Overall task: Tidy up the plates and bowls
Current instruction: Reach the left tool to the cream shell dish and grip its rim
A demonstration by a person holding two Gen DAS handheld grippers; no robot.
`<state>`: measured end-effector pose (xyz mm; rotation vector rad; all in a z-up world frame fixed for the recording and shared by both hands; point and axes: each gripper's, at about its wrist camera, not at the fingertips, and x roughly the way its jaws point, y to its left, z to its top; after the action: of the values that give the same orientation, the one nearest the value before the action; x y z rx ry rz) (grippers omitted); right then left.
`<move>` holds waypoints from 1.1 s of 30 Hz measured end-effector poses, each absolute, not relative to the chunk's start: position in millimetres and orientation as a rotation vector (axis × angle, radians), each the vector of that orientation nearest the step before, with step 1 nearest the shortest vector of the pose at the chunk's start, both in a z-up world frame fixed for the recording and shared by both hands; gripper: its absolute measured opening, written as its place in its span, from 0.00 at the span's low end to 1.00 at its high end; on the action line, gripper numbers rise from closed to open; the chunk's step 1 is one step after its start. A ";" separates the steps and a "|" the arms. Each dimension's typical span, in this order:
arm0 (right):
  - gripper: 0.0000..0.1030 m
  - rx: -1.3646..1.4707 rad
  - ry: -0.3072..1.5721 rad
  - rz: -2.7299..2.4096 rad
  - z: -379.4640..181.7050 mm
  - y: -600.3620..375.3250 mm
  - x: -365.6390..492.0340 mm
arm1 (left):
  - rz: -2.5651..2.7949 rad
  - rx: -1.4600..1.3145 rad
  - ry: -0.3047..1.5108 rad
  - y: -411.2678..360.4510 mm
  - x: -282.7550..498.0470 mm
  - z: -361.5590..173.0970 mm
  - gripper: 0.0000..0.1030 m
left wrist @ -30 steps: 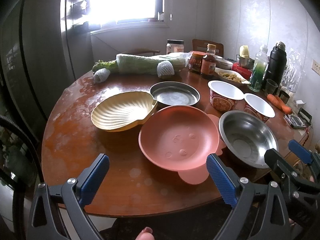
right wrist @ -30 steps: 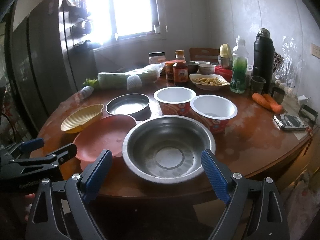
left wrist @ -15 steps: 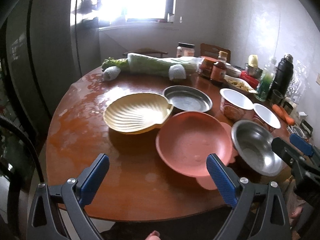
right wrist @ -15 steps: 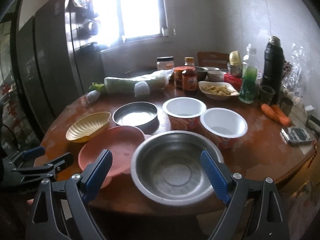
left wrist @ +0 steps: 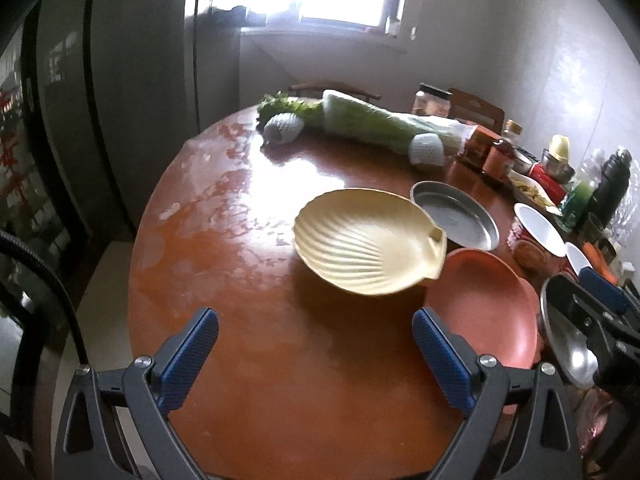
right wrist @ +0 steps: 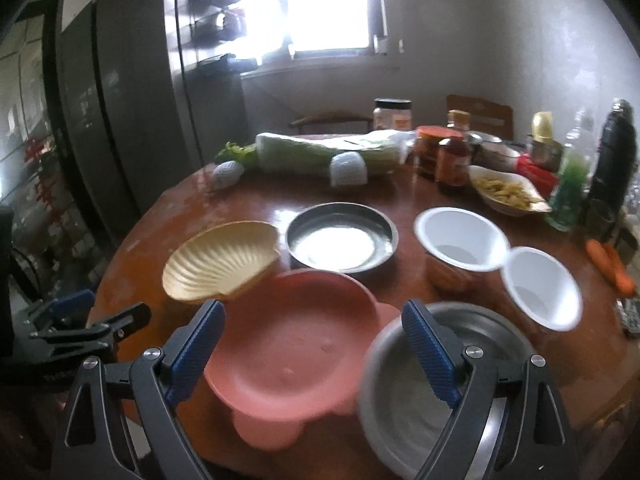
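On the round wooden table [left wrist: 248, 360] lie a yellow shell-shaped dish [left wrist: 368, 246] [right wrist: 222, 260], a pink plate [left wrist: 486, 300] [right wrist: 298, 340], a shallow steel pan [left wrist: 454, 216] [right wrist: 340, 238], a steel bowl [right wrist: 432, 384] [left wrist: 568, 348] and two white paper bowls [right wrist: 460, 240]. My left gripper [left wrist: 316, 348] is open over bare wood, short of the shell dish. Over the near table edge my right gripper [right wrist: 314, 338] stands open, its fingers straddling the pink plate and the steel bowl's rim. Neither holds anything.
A wrapped cabbage [left wrist: 380, 124] lies along the far side. Jars, bottles, a black flask [right wrist: 614, 152] and a dish of food [right wrist: 506, 192] crowd the far right. Carrots [right wrist: 610, 264] lie at the right edge. A dark fridge [left wrist: 100, 80] stands left.
Both grippers have swung left. The left view now centres on the shell dish, the right view on the pink plate rather than the steel bowl. No dish has moved.
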<state>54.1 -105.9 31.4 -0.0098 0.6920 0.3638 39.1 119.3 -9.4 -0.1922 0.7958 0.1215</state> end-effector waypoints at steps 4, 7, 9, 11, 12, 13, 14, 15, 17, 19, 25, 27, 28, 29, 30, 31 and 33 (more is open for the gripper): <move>0.88 -0.030 0.721 0.366 28.2 -83.6 76.6 | 0.127 -0.207 0.826 135.8 56.1 -16.1 0.95; 0.88 -0.030 0.755 0.375 22.1 -70.7 91.3 | 0.124 -0.216 0.840 144.6 68.4 -19.3 0.95; 0.88 -0.031 0.775 0.371 17.2 -62.1 102.6 | 0.120 -0.221 0.854 147.5 76.4 -21.4 0.95; 0.88 -0.034 0.790 0.364 13.1 -58.7 110.0 | 0.111 -0.222 0.856 149.1 83.5 -22.5 0.95; 0.88 -0.038 0.803 0.358 10.0 -55.7 115.0 | 0.111 -0.223 0.864 150.1 87.9 -23.6 0.95; 0.88 -0.043 0.816 0.349 7.4 -53.1 118.7 | 0.106 -0.229 0.870 150.7 91.4 -24.6 0.94; 0.88 -0.043 0.825 0.350 5.3 -51.1 121.5 | 0.093 -0.241 0.874 152.6 95.1 -26.5 0.94; 0.88 -0.040 0.833 0.356 2.9 -48.8 125.4 | 0.089 -0.248 0.880 154.0 97.4 -27.8 0.94; 0.88 -0.040 0.848 0.349 -0.7 -45.0 131.1 | 0.077 -0.256 0.893 155.6 102.7 -31.1 0.90; 0.88 -0.035 0.847 0.352 -2.5 -41.9 134.8 | 0.078 -0.252 0.906 155.3 106.9 -33.0 0.86; 0.79 -0.042 0.859 0.365 -8.4 -32.9 145.4 | 0.060 -0.238 0.926 151.8 116.9 -35.6 0.79; 0.71 -0.064 0.875 0.367 -12.8 -28.1 150.3 | 0.052 -0.237 0.930 150.3 119.0 -36.6 0.78; 0.69 -0.067 0.881 0.371 -14.7 -26.7 151.9 | 0.046 -0.231 0.933 148.5 120.3 -37.3 0.77; 0.66 -0.069 0.884 0.374 -16.0 -25.8 152.5 | 0.043 -0.228 0.940 147.1 122.1 -38.1 0.75; 0.63 -0.073 0.889 0.376 -17.5 -24.2 153.7 | 0.040 -0.226 0.943 146.1 123.3 -38.4 0.72; 0.62 -0.074 0.892 0.380 -18.3 -23.2 154.4 | 0.036 -0.224 0.945 145.1 124.5 -39.0 0.72; 0.51 -0.084 0.894 0.390 -19.8 -20.7 155.3 | 0.030 -0.225 0.951 143.8 127.1 -40.8 0.67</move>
<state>155.3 -20.7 -19.8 -0.0841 0.8939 0.3900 127.1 143.8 -40.8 -0.2247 0.9514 0.0301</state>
